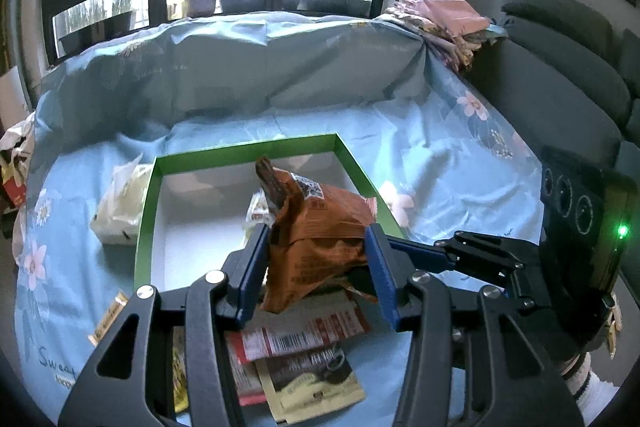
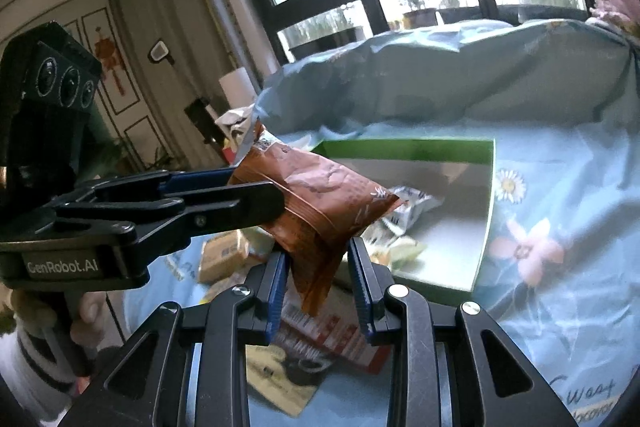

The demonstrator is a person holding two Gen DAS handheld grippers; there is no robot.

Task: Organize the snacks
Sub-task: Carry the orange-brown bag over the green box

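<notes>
An orange-brown snack bag (image 1: 320, 243) hangs between both grippers above the near edge of a green-rimmed box (image 1: 148, 195). My left gripper (image 1: 316, 251) is shut on the bag, its blue pads pressing both sides. In the right wrist view the left gripper (image 2: 256, 187) comes in from the left and clamps the bag (image 2: 320, 199). My right gripper (image 2: 318, 259) stands open around the bag's lower corner, its pads apart from it. The box (image 2: 490, 195) holds a white-blue packet (image 2: 408, 207). Red and brown flat packets (image 1: 300, 343) lie below on the sheet.
A light blue floral sheet (image 1: 440, 155) covers the surface. A pale yellow packet (image 1: 120, 203) lies left of the box, a small gold bar (image 1: 108, 319) nearer. A grey sofa (image 1: 560, 67) stands right, folded cloths (image 1: 440, 23) behind, windows at the back.
</notes>
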